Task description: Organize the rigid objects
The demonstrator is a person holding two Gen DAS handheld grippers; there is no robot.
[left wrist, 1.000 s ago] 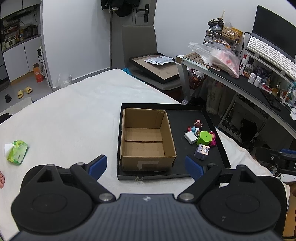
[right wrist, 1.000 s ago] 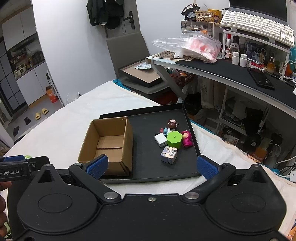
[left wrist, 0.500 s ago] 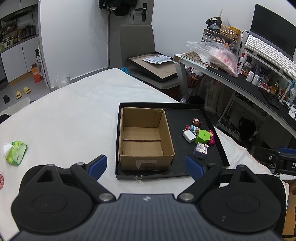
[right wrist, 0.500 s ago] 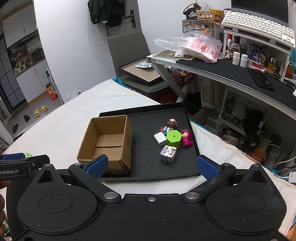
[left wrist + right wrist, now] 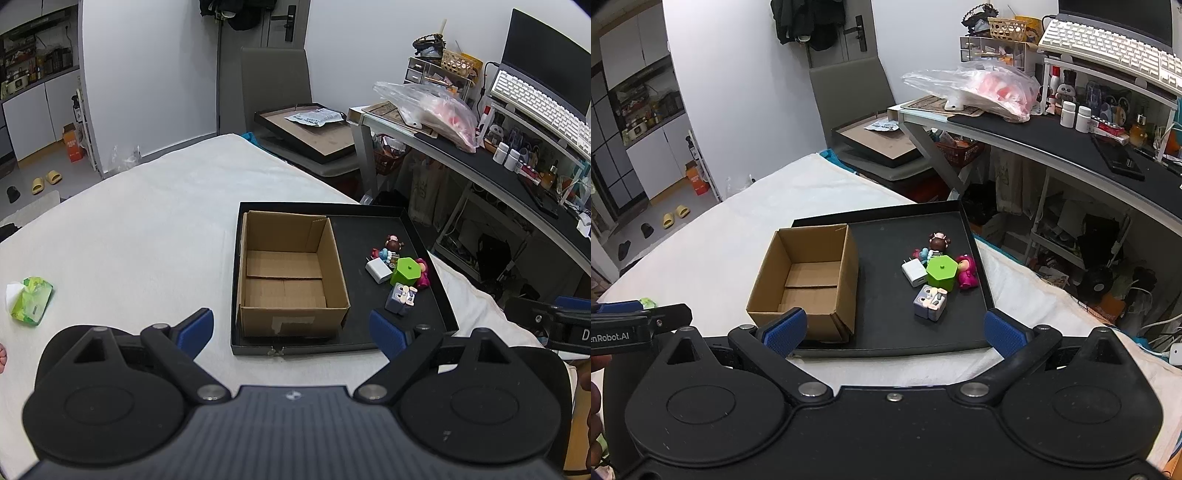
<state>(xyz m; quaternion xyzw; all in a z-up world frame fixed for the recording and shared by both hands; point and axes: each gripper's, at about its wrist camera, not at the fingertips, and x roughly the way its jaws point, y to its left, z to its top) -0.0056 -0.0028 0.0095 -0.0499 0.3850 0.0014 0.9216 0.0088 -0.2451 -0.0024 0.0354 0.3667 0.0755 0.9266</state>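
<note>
Two claws, the left claw (image 5: 291, 332) and right claw (image 5: 894, 330), hang wide and empty over a white, towel-textured tabletop (image 5: 147, 229) in a cluttered room. On one shallow black tray (image 5: 897, 332) sits one empty, open-topped cardboard box (image 5: 809, 277); just right of it cluster six small toys: a lilac cube (image 5: 930, 301), white charger (image 5: 913, 272), green hexagonal block (image 5: 942, 272), pink figure (image 5: 967, 273), blue figure (image 5: 922, 254), brown-haired doll (image 5: 939, 242). Beyond stands a crowded desk (image 5: 1034, 136)
</note>
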